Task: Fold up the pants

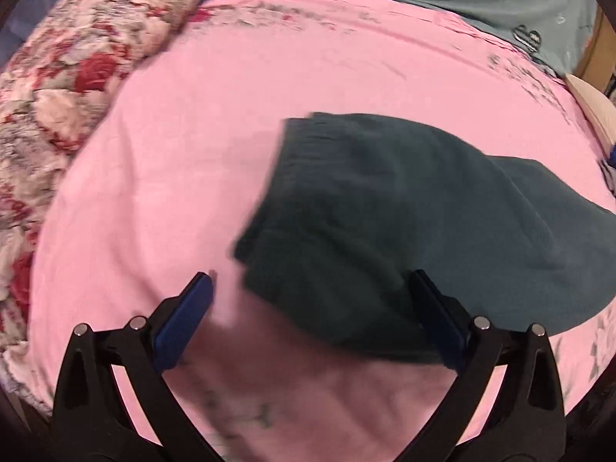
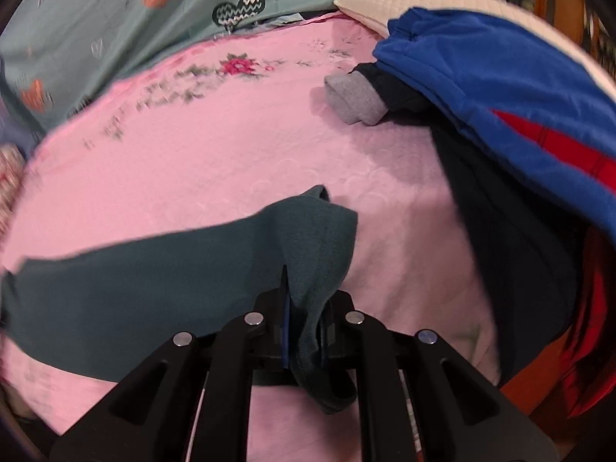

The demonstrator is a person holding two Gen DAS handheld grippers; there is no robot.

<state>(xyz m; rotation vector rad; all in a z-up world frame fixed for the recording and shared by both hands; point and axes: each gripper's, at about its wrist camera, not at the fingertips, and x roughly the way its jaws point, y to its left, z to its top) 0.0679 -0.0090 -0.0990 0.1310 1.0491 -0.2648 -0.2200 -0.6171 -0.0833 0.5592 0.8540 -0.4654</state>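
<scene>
Currently right gripper [image 2: 304, 331] clamped on a bunched corner of dark green pants [image 1: 346, 231], cloth trailing off to its left over pink bedspread [image 2: 231, 154]; left gripper [image 1: 308, 308] spread wide, empty, folded edge just ahead. Risks: thin pinch slipping, fold dragging askew

Both views are lit softly and evenly by warm indoor light; no glare is seen, and the source cannot be told. In the left wrist view, a dull shadow is cast on the pink bedspread [image 1: 200, 161] toward 6 o'clock, under the dark green pants [image 1: 369, 215]. Motion blur is smeared across the pants' edges and the floral print. Strong fisheye bending and black vignetting are shown at every rim. The right wrist view is blurred most toward 9 o'clock.
</scene>
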